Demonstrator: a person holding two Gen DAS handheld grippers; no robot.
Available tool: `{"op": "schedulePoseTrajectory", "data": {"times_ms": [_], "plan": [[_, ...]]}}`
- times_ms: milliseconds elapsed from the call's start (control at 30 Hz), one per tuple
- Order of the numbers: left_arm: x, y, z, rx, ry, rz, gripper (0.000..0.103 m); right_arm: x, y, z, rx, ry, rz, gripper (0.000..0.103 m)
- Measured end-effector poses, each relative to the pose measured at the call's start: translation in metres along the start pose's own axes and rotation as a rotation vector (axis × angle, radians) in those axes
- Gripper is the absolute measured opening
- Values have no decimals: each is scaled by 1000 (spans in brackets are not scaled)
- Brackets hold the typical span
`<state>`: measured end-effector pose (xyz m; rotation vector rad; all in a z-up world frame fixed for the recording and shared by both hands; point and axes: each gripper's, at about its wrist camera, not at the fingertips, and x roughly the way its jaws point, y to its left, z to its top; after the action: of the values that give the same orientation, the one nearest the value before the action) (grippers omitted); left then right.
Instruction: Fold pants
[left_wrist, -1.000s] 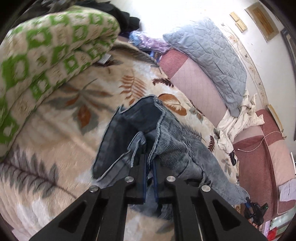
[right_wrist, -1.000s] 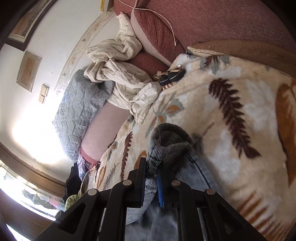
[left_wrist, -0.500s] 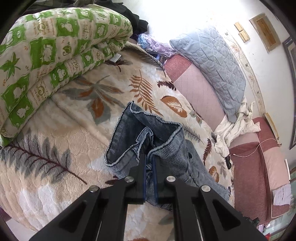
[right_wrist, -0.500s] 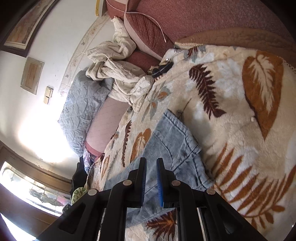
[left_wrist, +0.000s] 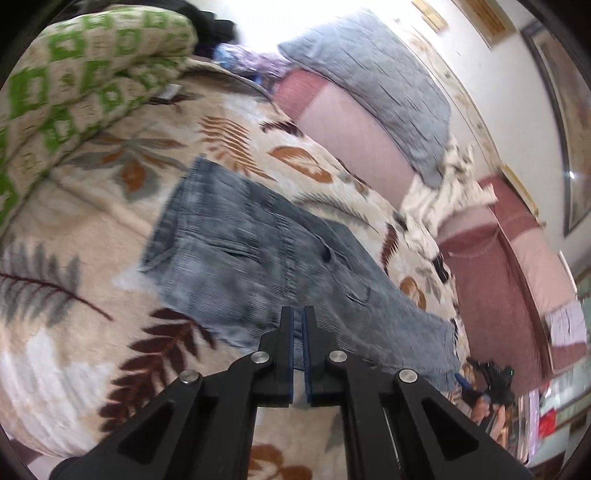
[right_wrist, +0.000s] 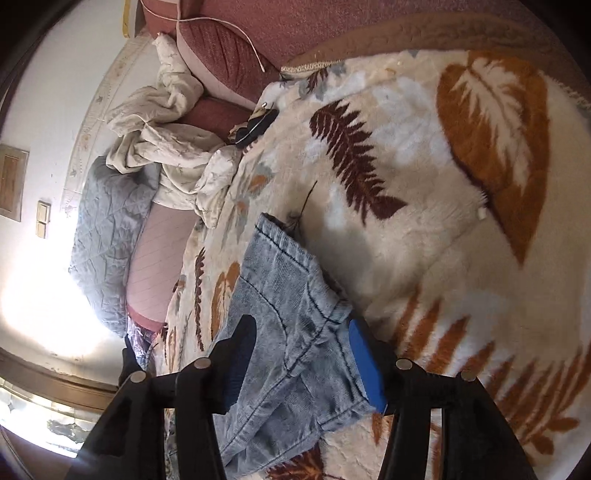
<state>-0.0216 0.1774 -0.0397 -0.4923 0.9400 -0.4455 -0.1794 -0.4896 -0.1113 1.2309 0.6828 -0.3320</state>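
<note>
Grey-blue denim pants (left_wrist: 258, 266) lie spread flat on the leaf-patterned blanket (left_wrist: 92, 295). My left gripper (left_wrist: 298, 314) is shut, its jaws nearly together, tips over the near edge of the pants with no cloth seen between them. In the right wrist view the pants (right_wrist: 288, 332) lie folded on the blanket (right_wrist: 461, 221). My right gripper (right_wrist: 301, 328) is open wide, its fingers on either side of the denim and not pinching it.
A green-and-cream rolled quilt (left_wrist: 74, 74) lies at the far left. A grey quilted pillow (left_wrist: 376, 85) and pink-maroon cushions (left_wrist: 517, 288) line the wall. A crumpled cream sheet (right_wrist: 166, 147) and a dark small object (right_wrist: 255, 127) lie by the cushions.
Both grippers have let go of the pants, which now lie flat. The right gripper has opened wide. The left gripper has drawn back to the pants' near edge.
</note>
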Motion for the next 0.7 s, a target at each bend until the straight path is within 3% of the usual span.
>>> {"op": "schedulePoseTrajectory", "data": {"times_ms": [133,300,367,433,700], "plan": [[22,-31,-9,61,45,-28,5,12,2,1,-2,-5,-41,56],[45,-53,-18,90,73,-21,33,24,-3,8,-2,-7,-80,53],[53,-58,-19,93,73,-26,33,26,0,7,-34,-4,-113,34],[58,-62,-19,104,57,-27,33,27,2,6,-55,-4,-140,26],[76,-40,-26,138,38,-27,33,-2,21,-9,-199,-113,-134,20]]}}
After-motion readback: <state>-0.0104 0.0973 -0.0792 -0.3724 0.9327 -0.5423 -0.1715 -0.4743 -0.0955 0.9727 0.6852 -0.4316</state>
